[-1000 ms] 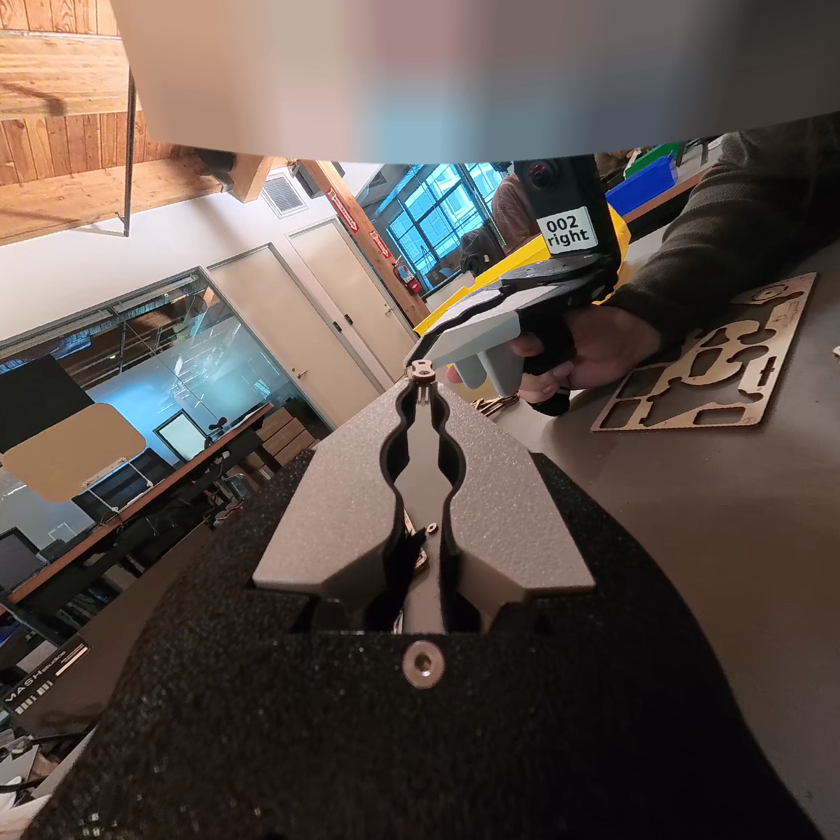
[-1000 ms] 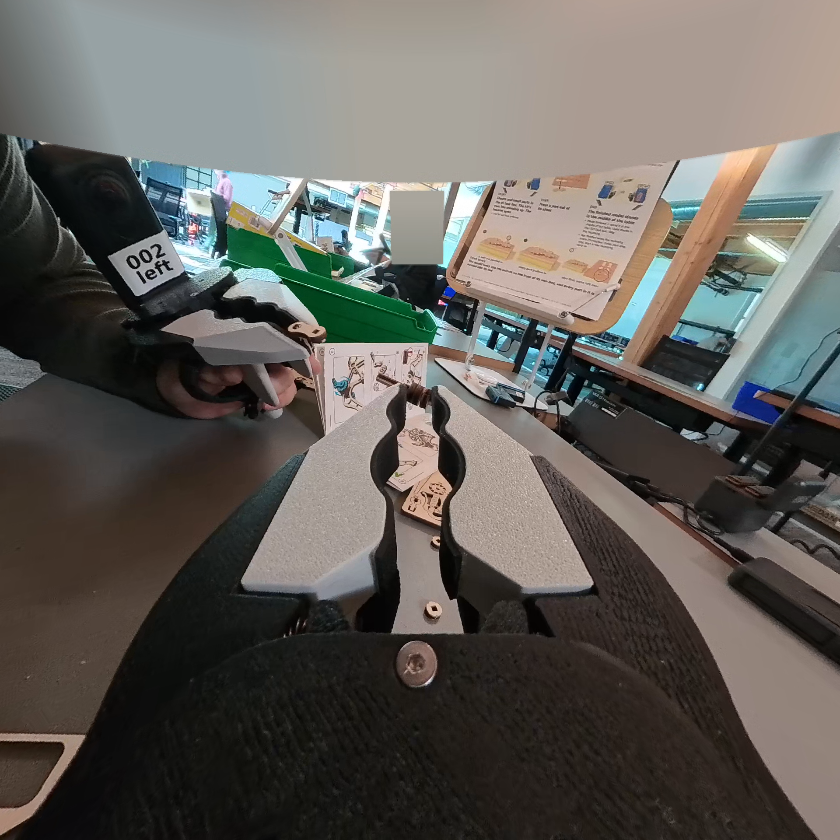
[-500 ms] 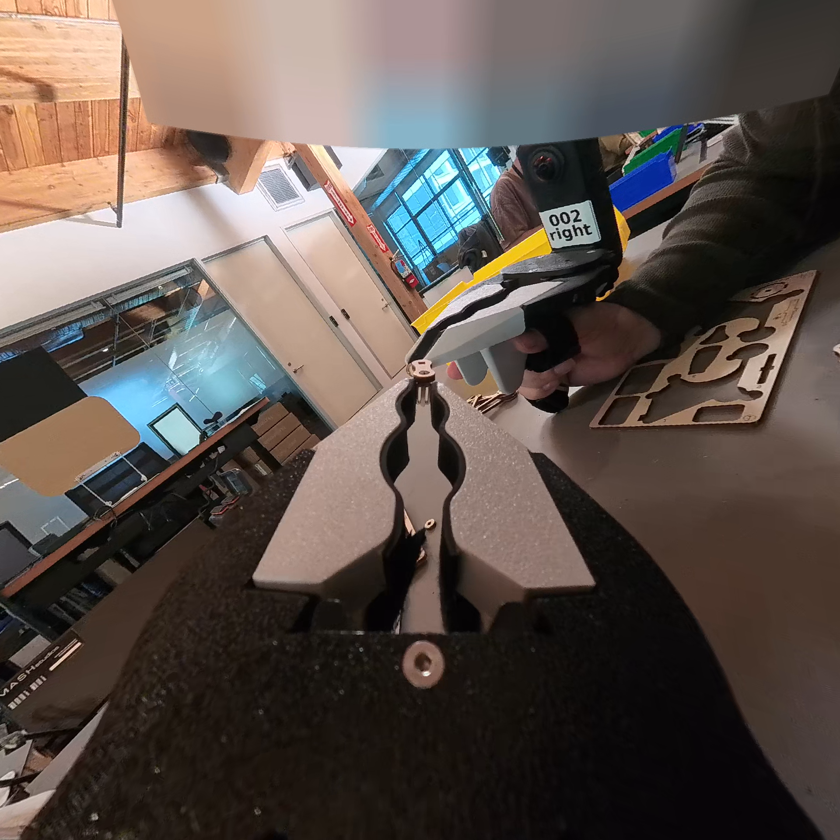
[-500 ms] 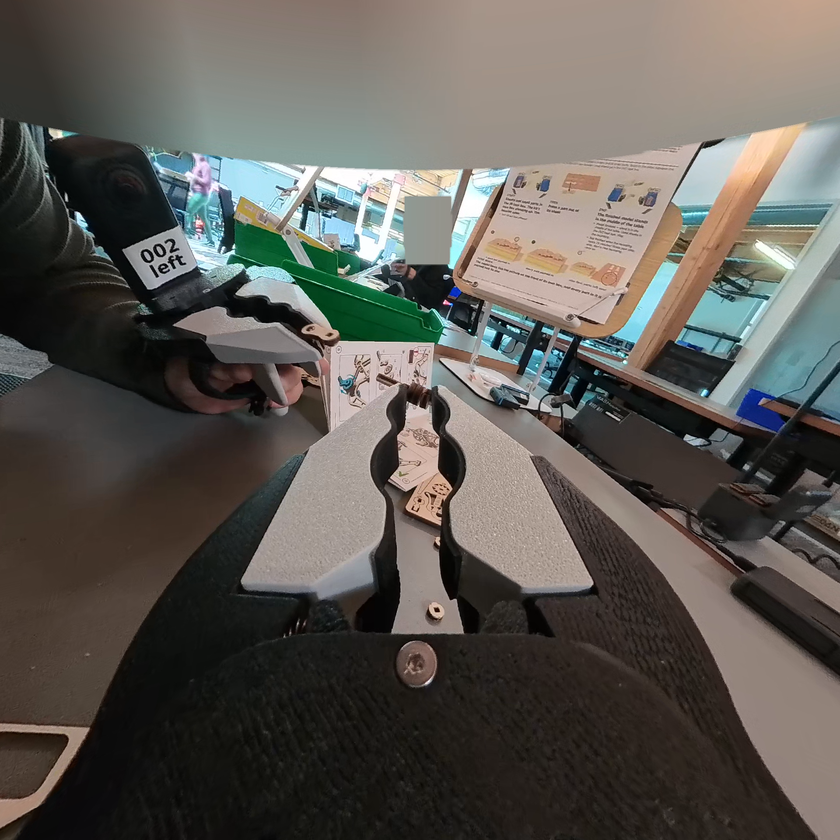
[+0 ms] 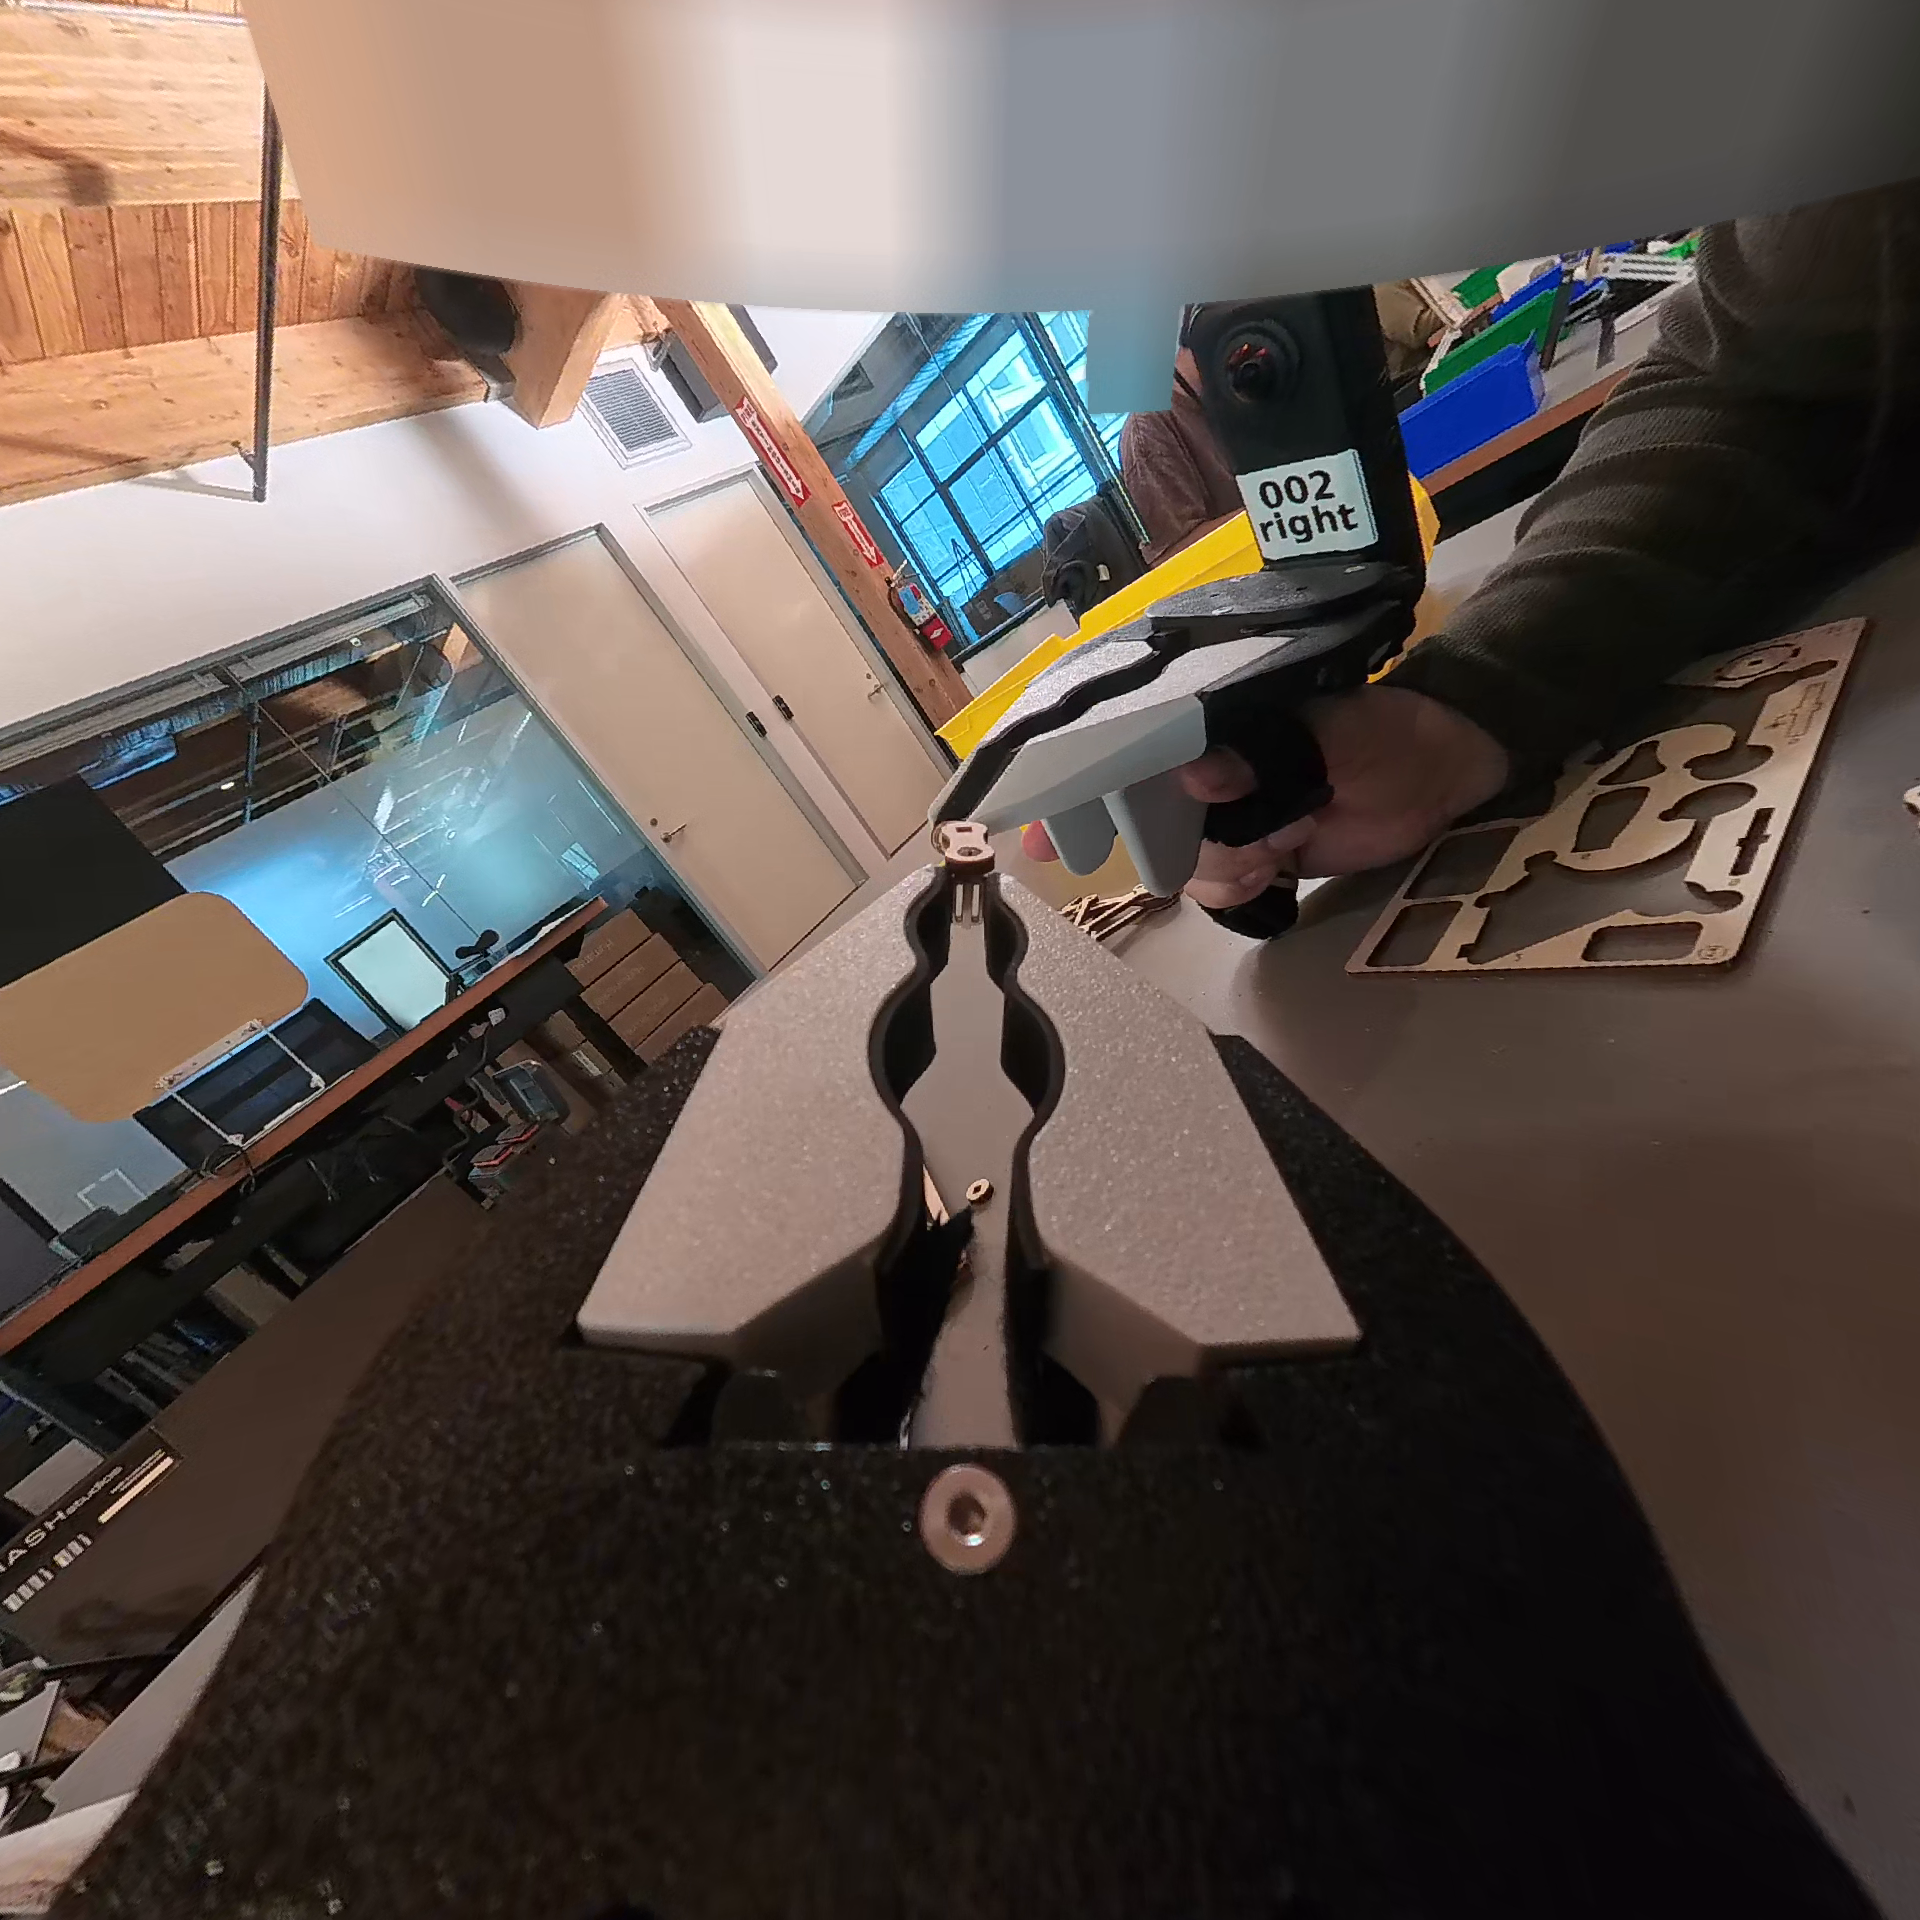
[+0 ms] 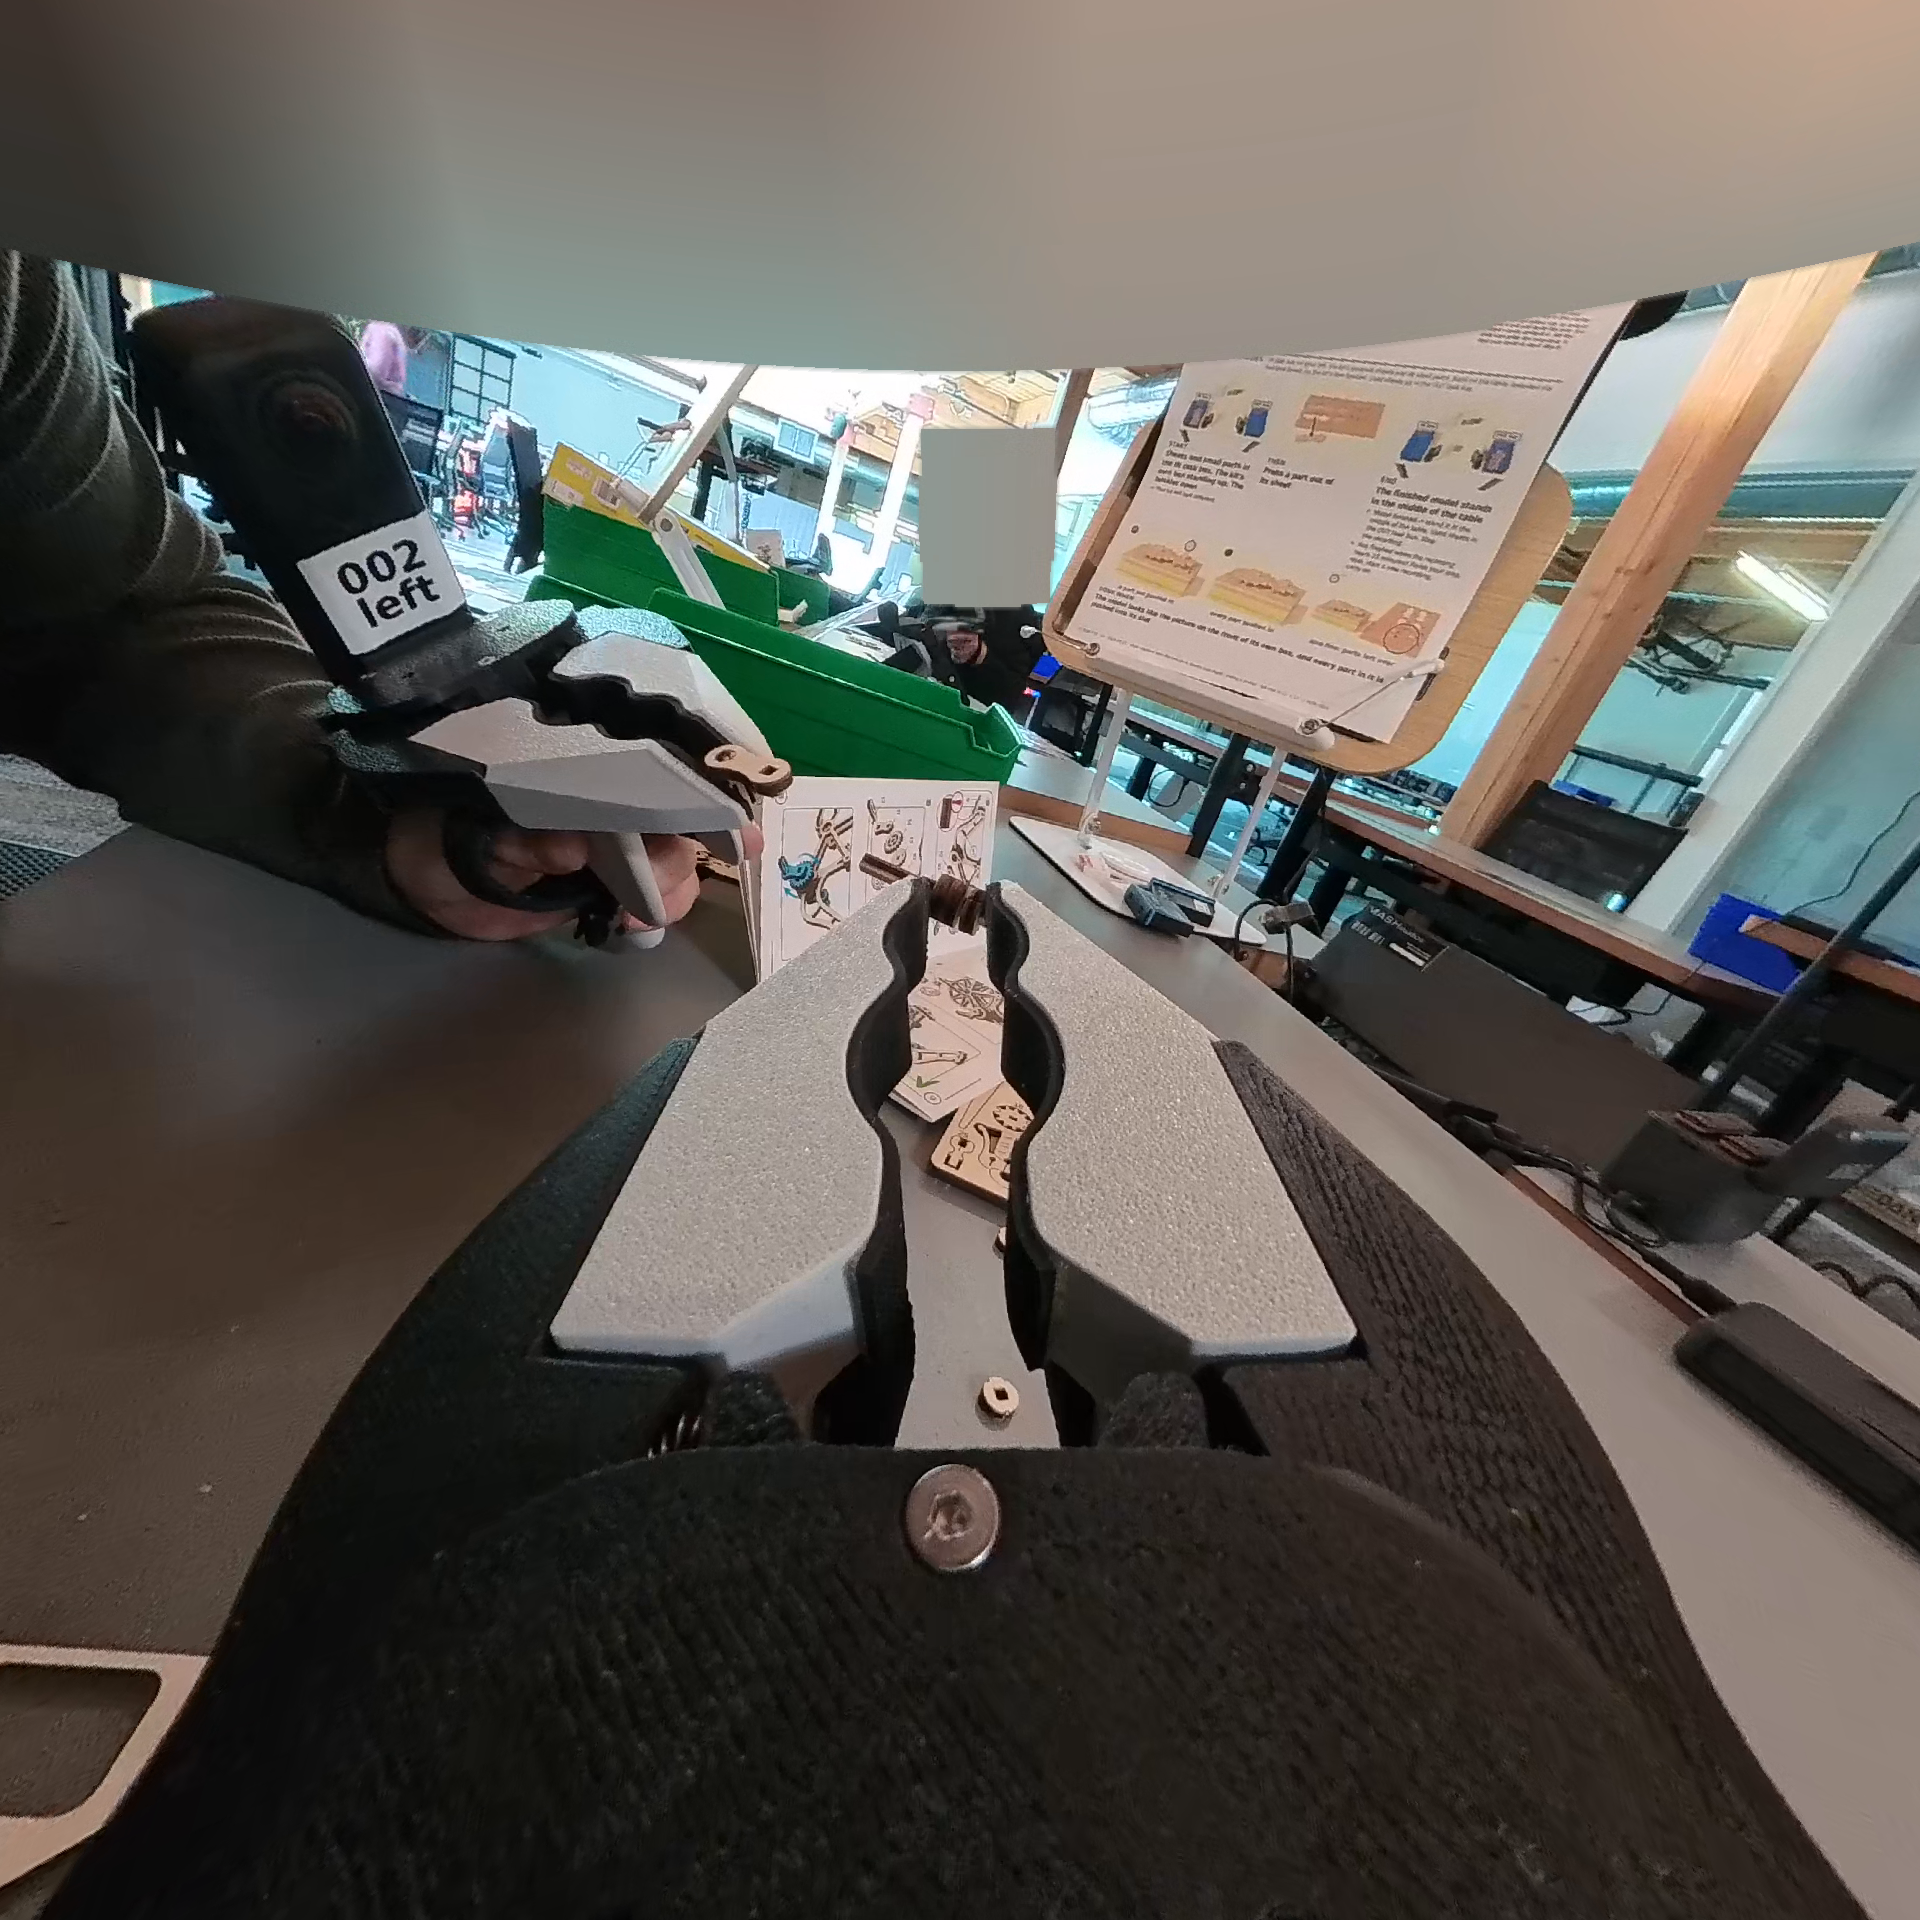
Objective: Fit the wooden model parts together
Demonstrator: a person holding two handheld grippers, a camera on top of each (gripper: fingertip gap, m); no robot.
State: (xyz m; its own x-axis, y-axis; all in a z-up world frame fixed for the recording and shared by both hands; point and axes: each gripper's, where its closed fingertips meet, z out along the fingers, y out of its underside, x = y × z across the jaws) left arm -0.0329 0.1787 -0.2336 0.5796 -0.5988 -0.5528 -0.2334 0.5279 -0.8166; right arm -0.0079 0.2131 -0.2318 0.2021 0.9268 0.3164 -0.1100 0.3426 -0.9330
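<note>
Matt grey table, pale wooden sheet, grainy plastic jaws

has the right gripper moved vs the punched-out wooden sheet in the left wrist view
Cannot tell. The right gripper sits about as before beside the wooden sheet; both shift slightly together, so the camera may have moved.

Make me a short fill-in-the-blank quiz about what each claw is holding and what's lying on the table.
1. The left claw is shut on a small flat wooden ____.
2. The right claw grips a dark ridged piece at its ____.
3. The punched-out wooden sheet lies flat on the ____.
4. Behind the instruction booklet stands a ____ bin.

Missing words: part; tips; table; green
</note>
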